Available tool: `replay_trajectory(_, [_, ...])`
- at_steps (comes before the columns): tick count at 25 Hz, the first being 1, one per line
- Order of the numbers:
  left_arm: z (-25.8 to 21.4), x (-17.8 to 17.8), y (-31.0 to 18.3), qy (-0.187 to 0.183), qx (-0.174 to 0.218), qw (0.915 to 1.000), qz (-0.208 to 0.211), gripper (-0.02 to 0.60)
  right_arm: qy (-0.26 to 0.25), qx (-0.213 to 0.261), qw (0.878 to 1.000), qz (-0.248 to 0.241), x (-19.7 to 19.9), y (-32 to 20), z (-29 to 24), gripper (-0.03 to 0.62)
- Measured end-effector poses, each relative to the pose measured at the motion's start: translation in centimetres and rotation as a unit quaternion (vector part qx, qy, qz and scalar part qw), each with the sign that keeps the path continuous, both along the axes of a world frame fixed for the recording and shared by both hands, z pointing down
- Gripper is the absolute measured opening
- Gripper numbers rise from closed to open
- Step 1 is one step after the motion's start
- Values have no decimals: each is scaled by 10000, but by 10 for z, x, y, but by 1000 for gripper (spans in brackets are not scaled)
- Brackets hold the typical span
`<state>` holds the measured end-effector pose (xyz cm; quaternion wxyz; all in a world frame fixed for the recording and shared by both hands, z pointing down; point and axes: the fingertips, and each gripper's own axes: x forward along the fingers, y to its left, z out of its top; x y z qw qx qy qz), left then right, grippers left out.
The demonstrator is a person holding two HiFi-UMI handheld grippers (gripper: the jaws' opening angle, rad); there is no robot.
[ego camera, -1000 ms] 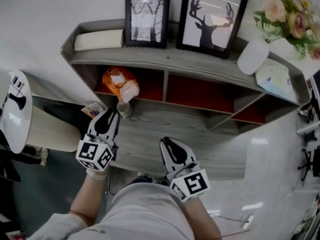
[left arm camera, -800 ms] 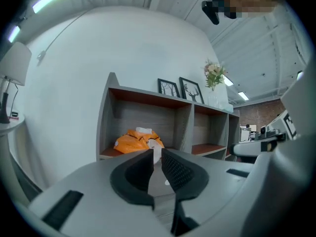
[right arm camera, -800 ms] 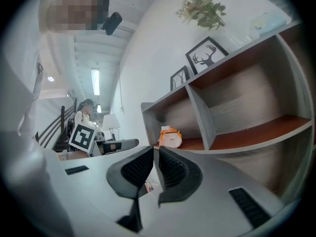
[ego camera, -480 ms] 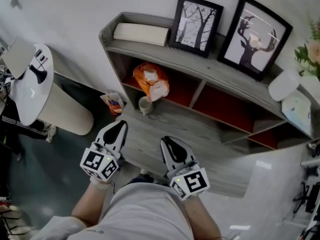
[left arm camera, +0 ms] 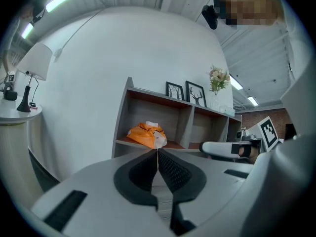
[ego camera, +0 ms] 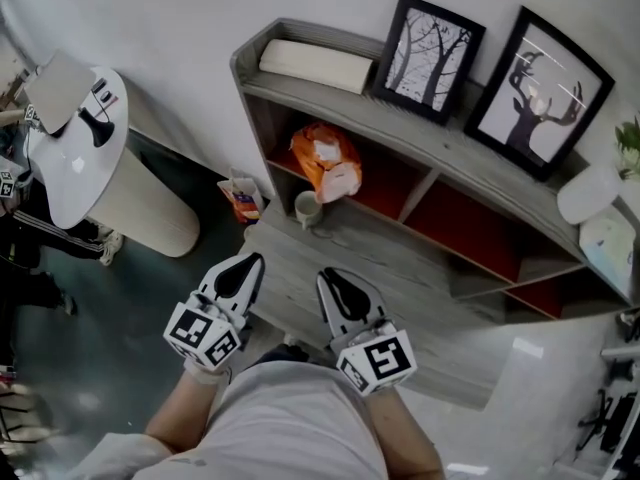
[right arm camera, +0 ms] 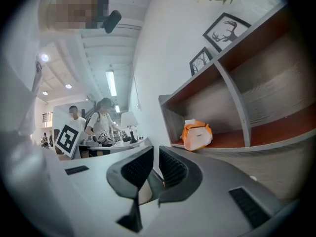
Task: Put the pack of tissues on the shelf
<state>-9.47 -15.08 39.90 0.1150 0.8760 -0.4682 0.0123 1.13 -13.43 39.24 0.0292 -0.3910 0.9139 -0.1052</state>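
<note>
We hold the left gripper [ego camera: 249, 261] shut tight and empty, the right gripper [ego camera: 329, 277] nearly closed on nothing. The pack [ego camera: 325, 158] lies in the shelf's [ego camera: 420, 130] left bay, well ahead at 12 o'clock

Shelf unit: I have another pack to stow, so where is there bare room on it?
The middle compartment, right of the upright divider, looks empty. The wide lower ledge is bare right of the cup. Crowded: the top board carries a cream box, the tree print and the deer print; the left compartment holds the orange pack.
</note>
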Motion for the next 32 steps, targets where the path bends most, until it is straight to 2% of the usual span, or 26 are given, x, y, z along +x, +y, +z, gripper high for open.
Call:
replay_trajectory(12, [5, 7, 6, -24, -79, 9999, 132, 21, 61, -73, 9999, -67, -1, 3, 4, 44])
replay_trajectory(32, [11, 22, 0, -65, -139, 9995, 292, 21, 92, -140, 9998, 124, 16, 0, 6, 44])
